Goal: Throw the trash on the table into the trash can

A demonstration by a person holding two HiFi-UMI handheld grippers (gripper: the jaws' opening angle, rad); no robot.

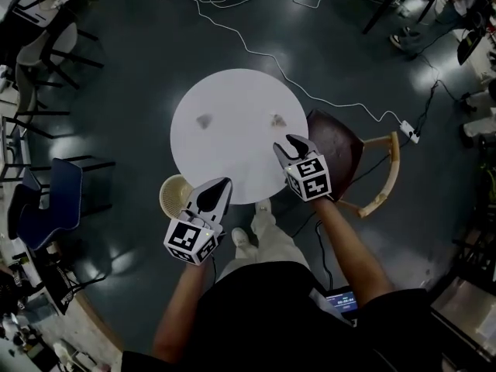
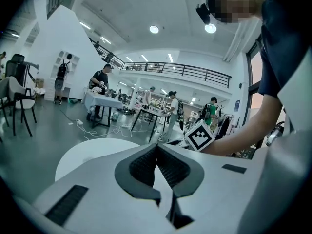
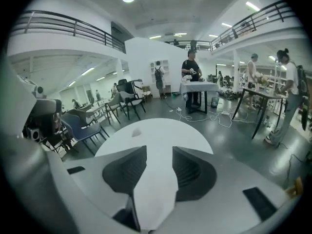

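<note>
Two small crumpled scraps are seen on the table (image 1: 232,91). The left scrap (image 1: 204,120) lies toward its left side and the right scrap (image 1: 277,120) toward its right, just ahead of the right gripper (image 1: 288,142). Both are too small and blurred for their material to be told. In the right gripper view only the left scrap is made out, far across the top. The right gripper's jaws are held apart, with nothing between them but tabletop. The left gripper (image 1: 225,183) is held at the table's near edge, its jaws pressed together and empty. The bin (image 1: 172,196) is stood on the floor just beside the table, its right side covered by the left gripper; its contents cannot be told. The table is round and white. A brown chair (image 1: 341,149) is set against its right edge, partly hidden by the right gripper. Across the dark, glossy floor (image 1: 116,68) a white cable (image 1: 256,53) is run to a power strip (image 1: 409,132). A blue chair (image 1: 46,200) is cut by shadow at the left. A railed balcony (image 2: 195,74) and distant people at tables are shown in the gripper views.
</note>
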